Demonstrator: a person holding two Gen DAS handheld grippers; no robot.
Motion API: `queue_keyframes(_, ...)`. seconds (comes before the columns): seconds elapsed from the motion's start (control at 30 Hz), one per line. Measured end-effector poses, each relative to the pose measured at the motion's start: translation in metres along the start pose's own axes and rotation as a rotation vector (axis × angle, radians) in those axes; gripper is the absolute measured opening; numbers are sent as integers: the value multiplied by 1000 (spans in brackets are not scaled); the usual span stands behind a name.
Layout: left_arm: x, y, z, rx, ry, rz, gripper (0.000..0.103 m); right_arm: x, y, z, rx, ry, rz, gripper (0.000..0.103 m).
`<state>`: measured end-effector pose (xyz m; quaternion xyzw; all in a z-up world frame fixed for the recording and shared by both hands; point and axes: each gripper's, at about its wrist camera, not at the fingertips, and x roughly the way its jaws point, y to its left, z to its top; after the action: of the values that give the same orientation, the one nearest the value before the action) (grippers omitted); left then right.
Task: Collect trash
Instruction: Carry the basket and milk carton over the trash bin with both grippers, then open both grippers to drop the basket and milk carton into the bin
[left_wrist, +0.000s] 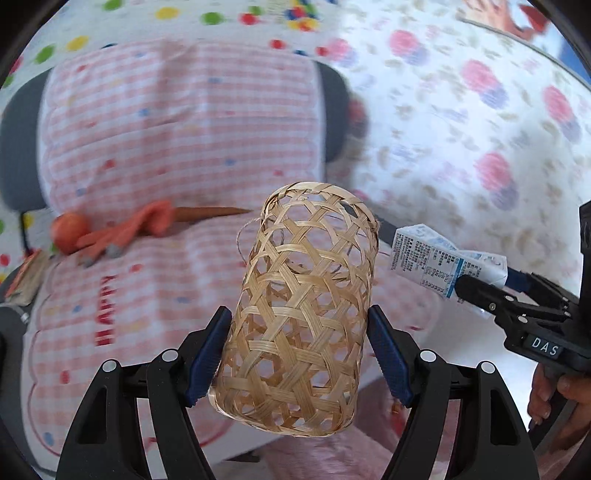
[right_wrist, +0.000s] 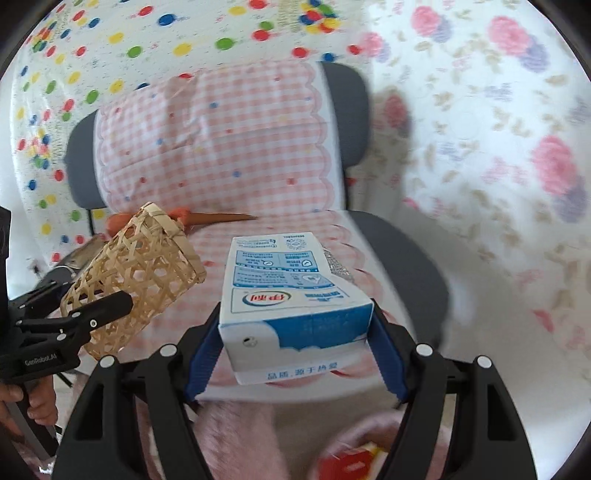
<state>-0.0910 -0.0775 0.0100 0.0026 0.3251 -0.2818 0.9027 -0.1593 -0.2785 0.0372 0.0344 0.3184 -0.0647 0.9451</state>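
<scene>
Between the left gripper's (left_wrist: 297, 354) blue pads sits a tall open-weave bamboo basket (left_wrist: 299, 314), squeezed on both sides and tilted with its open mouth pointing away. Just right of those jaws, the right gripper (right_wrist: 295, 343) is clamped on a blue-and-white milk carton (right_wrist: 291, 295), pads touching both sides. Beyond both jaws is a pink gingham chair cushion (right_wrist: 236, 147) with an orange glove (left_wrist: 125, 232) on it.

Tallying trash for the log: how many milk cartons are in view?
1: the milk carton is clamped in the right gripper, beside the woven basket held by the left gripper. Others may be hidden.
</scene>
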Motion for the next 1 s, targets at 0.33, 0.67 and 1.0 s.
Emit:
queue_keyframes(0.33, 32, -101, -19, 180, 126, -204, 74, -56, -61, -54, 102, 27, -184, 72)
queue_keyframes(0.67, 56, -162, -47, 257, 234, -299, 74, -89, -105, -109, 214, 86, -275, 72)
queue_keyframes(1.0, 72, -184, -52, 252, 263, -303, 89, -77, -127, -113, 227, 105, -277, 81)
